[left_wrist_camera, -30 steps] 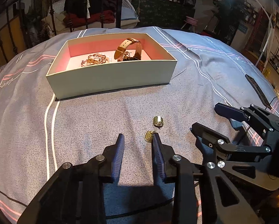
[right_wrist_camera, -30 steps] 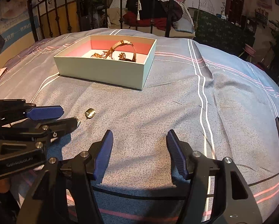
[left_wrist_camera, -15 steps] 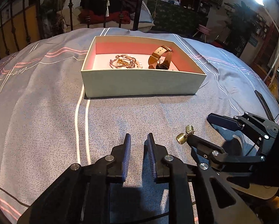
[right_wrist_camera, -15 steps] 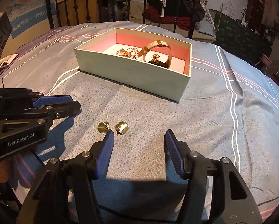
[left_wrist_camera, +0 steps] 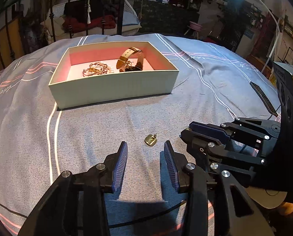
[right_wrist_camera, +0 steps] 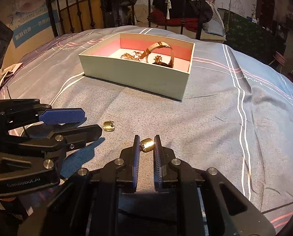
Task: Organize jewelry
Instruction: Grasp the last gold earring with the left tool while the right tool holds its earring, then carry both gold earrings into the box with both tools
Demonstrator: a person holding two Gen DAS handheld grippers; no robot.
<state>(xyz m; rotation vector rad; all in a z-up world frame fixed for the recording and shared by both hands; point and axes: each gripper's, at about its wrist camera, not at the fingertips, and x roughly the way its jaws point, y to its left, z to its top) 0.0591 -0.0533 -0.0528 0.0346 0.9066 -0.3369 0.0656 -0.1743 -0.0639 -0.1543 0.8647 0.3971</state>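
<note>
Two gold earrings on the bed, short of the box

The right hand-held gripper, just closing, pinches one gold earring; the left hand-held gripper, jaws just parting, flanks the other earring untouched, the open box beyond, nothing between.

free: bare bed between the claws and the box | obstacle: box walls stand upright across the far path | obstacle: left claw and right claw crowd side by side | loose: earring just ahead of left claw
</note>
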